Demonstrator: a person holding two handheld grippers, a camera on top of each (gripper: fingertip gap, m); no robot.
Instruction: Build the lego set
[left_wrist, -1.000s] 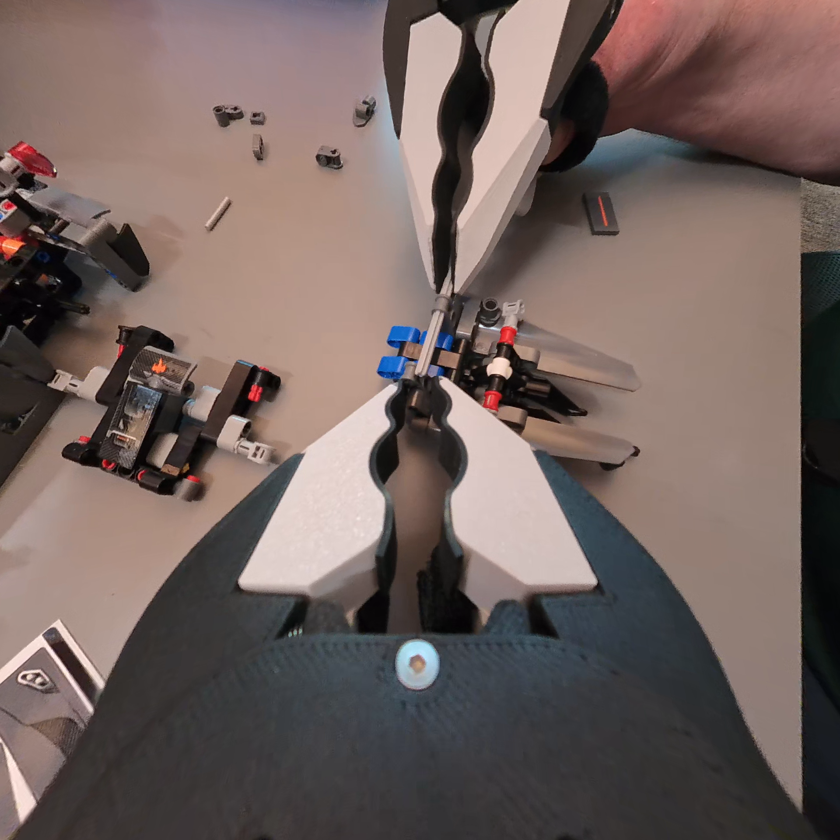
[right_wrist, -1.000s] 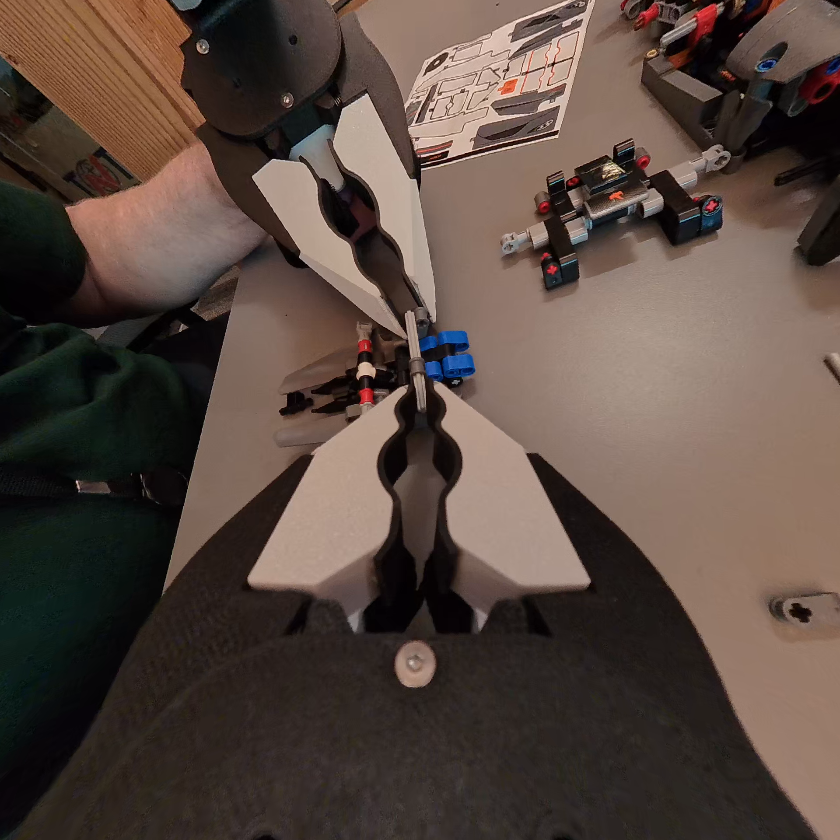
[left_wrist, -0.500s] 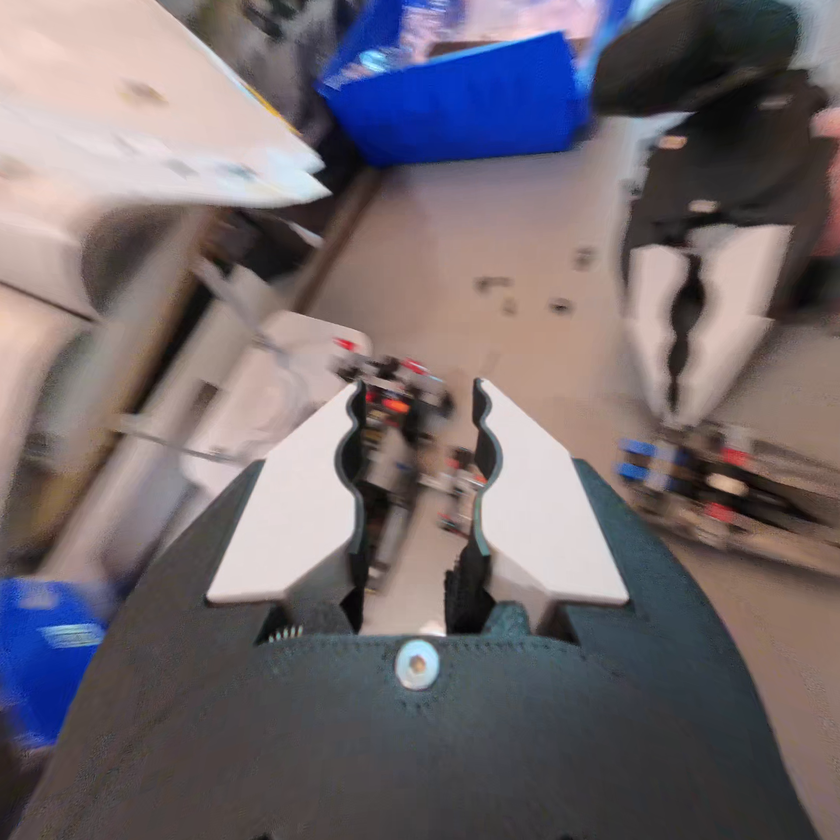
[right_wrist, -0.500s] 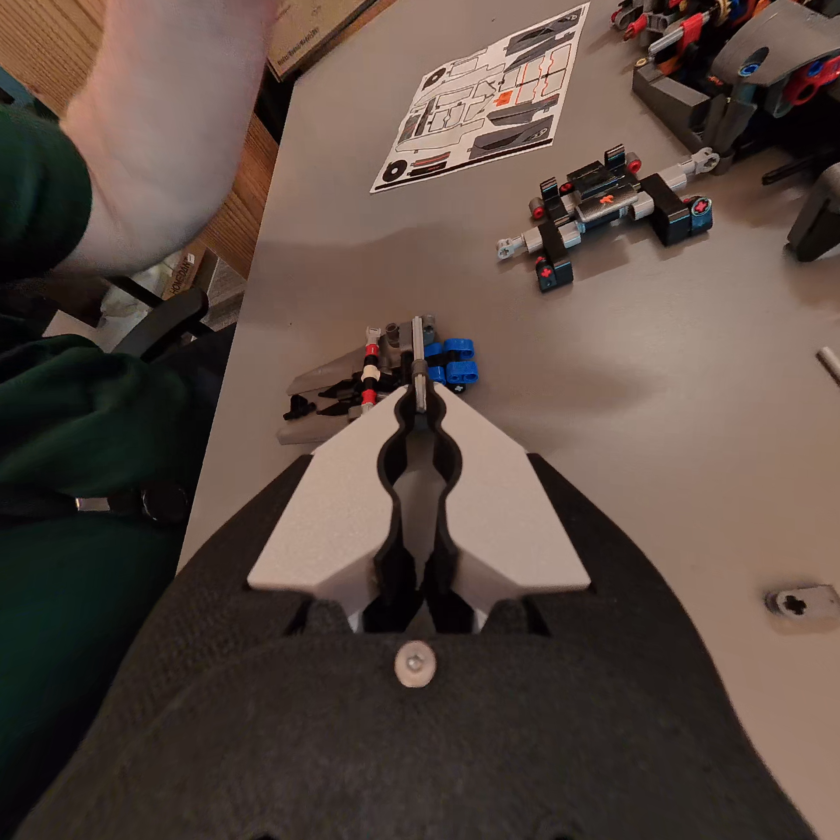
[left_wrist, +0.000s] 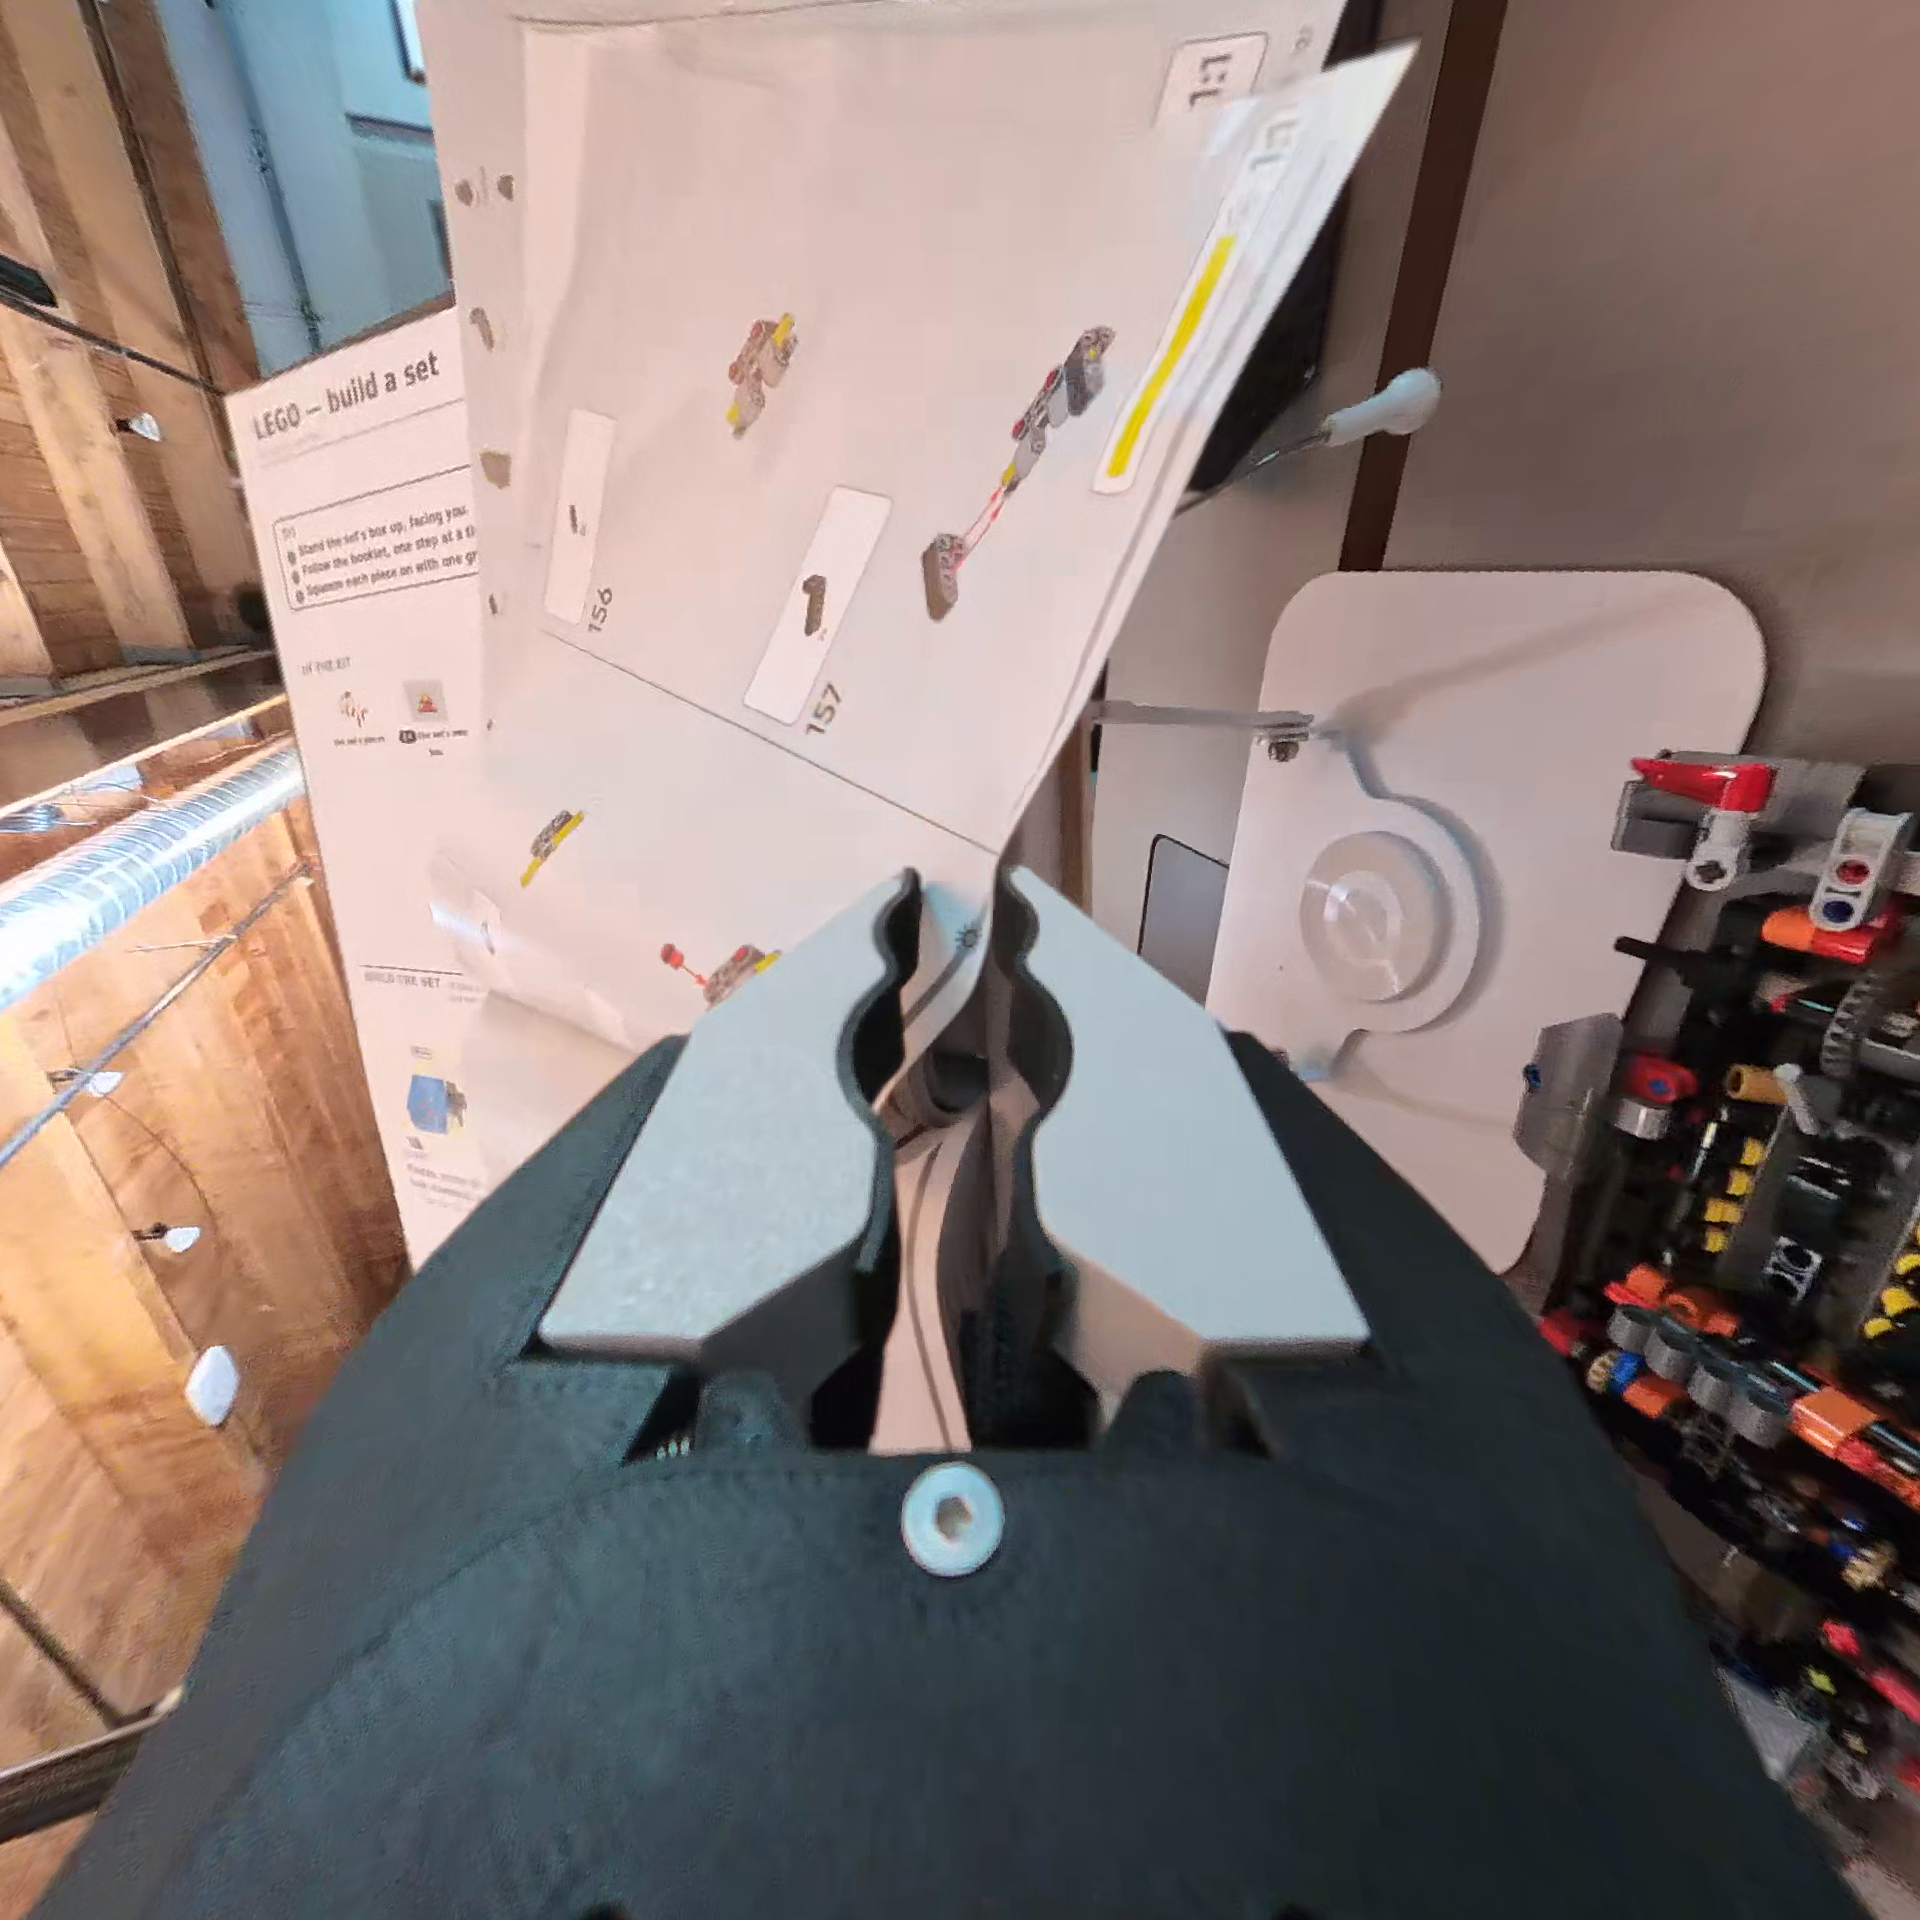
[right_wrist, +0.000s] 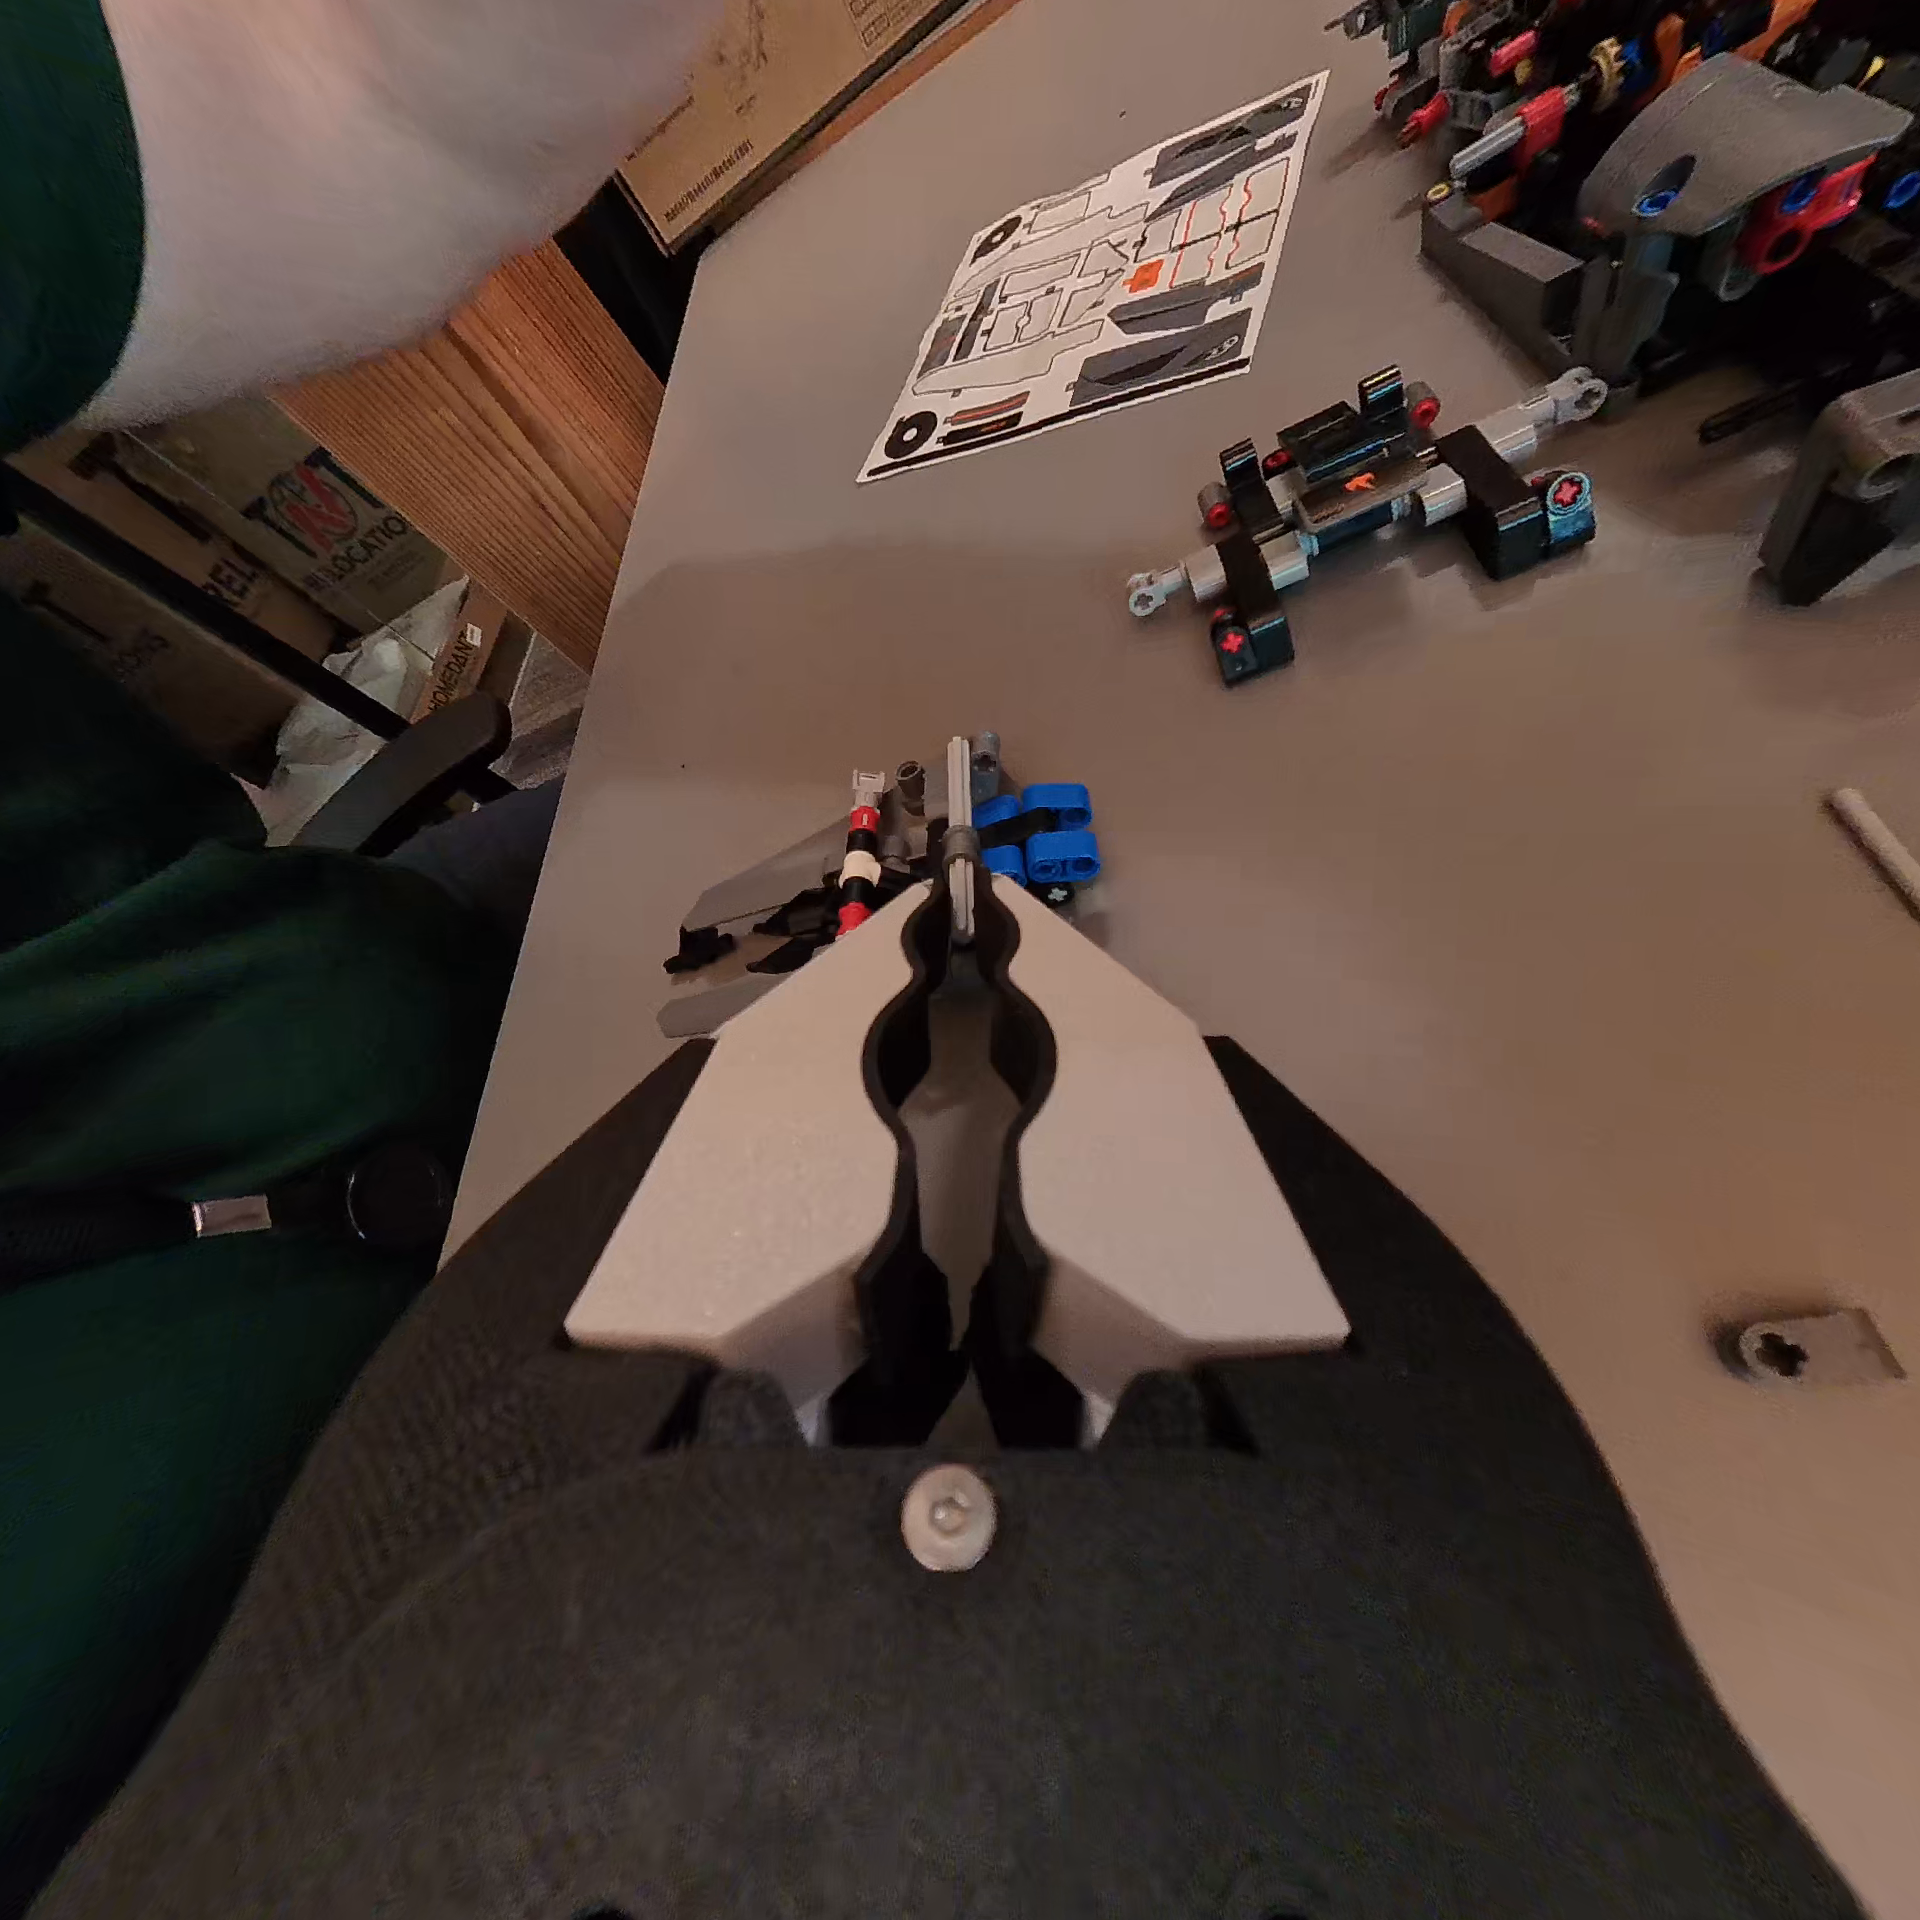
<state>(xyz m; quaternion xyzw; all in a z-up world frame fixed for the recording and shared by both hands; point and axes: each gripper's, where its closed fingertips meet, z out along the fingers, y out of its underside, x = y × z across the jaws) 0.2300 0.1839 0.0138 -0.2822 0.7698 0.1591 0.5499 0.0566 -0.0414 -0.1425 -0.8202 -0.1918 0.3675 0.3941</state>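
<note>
Right gripper (right_wrist: 961, 914), its pale fingers clamped on a thin grey axle (right_wrist: 958, 831) of the small blue-and-black lego assembly (right_wrist: 935, 852) on the grey table (right_wrist: 1351, 935), while left gripper (left_wrist: 961, 914) stands apart around a white instruction-booklet page (left_wrist: 935, 468).

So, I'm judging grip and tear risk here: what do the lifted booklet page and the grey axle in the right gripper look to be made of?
The booklet page looks like thin, smooth printed paper: it curls and bends freely between the fingers of the left gripper. The grey axle looks like hard moulded plastic with a slight sheen and a straight, ridged shaft, like the pieces around it; the right gripper is shut on it.
</note>
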